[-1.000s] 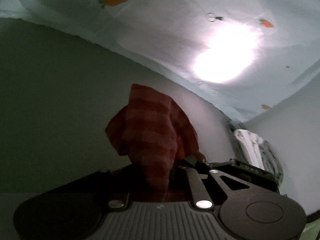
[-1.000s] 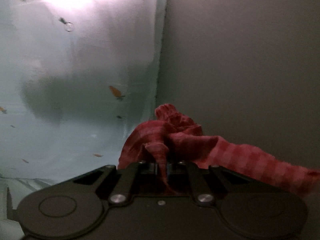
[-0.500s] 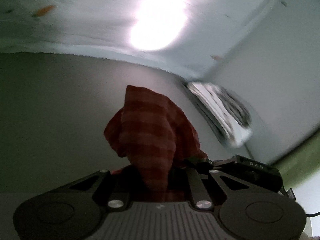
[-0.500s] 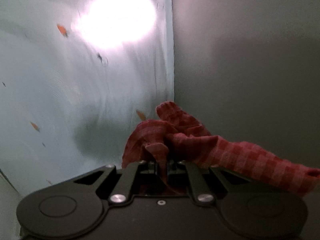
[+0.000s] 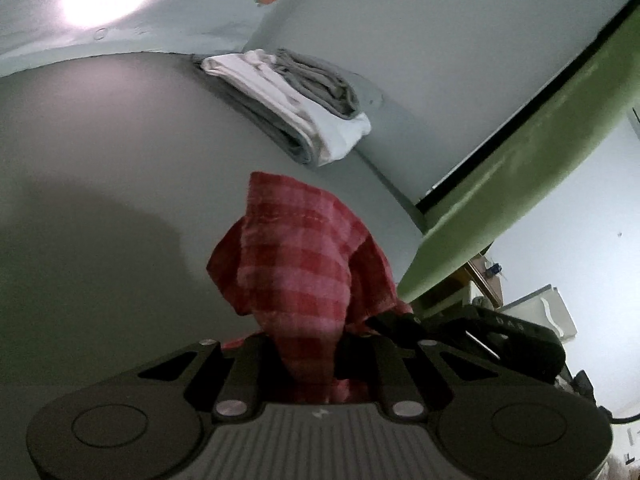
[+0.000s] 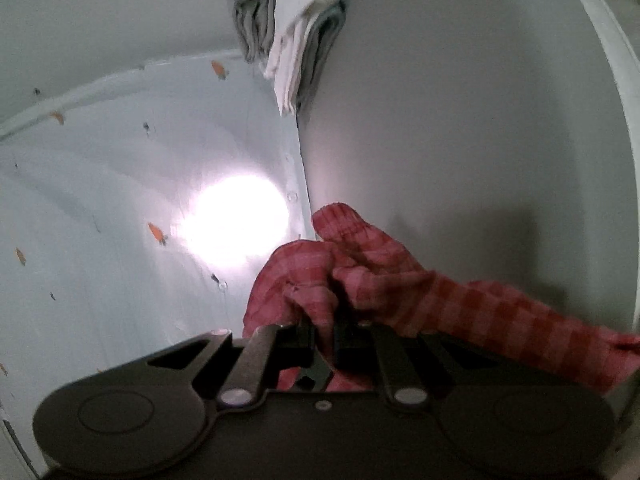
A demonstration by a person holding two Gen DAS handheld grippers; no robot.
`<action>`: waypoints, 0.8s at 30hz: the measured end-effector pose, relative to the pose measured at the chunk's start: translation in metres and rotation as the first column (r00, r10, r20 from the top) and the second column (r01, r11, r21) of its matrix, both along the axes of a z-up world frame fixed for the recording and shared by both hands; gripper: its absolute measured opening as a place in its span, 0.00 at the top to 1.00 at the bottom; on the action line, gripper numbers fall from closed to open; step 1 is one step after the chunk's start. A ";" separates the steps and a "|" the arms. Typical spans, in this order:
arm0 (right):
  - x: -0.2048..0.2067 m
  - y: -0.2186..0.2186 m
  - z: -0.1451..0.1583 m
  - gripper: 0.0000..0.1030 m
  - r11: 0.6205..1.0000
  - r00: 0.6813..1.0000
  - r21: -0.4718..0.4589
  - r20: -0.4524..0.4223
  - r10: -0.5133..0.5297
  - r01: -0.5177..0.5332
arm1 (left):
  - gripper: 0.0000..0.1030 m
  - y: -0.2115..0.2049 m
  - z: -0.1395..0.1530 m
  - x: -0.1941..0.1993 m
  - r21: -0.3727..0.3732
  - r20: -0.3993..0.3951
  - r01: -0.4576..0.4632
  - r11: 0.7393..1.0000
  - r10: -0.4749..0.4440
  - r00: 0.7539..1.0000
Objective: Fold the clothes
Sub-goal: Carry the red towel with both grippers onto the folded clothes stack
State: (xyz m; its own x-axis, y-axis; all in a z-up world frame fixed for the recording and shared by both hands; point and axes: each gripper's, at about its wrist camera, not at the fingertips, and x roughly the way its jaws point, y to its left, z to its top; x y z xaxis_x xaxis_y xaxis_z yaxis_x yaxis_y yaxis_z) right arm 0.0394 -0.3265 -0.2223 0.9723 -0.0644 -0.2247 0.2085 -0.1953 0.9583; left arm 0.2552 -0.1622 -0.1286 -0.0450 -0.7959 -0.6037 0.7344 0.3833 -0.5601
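Between both pairs of fingers: red-and-pink checked cloth [image 5: 296,264] [image 6: 400,292], pinched by left gripper [image 5: 308,344] and right gripper [image 6: 324,336]. At 12 o'clock: folded grey-and-white clothes stack [image 5: 296,100] [image 6: 288,28] on grey surface [image 5: 100,152].

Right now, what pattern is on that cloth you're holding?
Red and pink checks on the cloth, clearest in the left wrist view.

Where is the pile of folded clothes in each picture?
Left wrist view: the folded pile lies near the top, just left of middle, above the red cloth.
Right wrist view: the pile is at the top edge, left of middle.
Shared landmark: the red checked cloth, pinched in both tools.
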 end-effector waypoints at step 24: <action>0.096 -0.356 0.021 0.91 1.000 0.959 0.013 0.282 -0.002 -0.002 | 0.92 -0.349 0.084 0.078 0.015 0.236 -0.066 0.998 0.061 0.970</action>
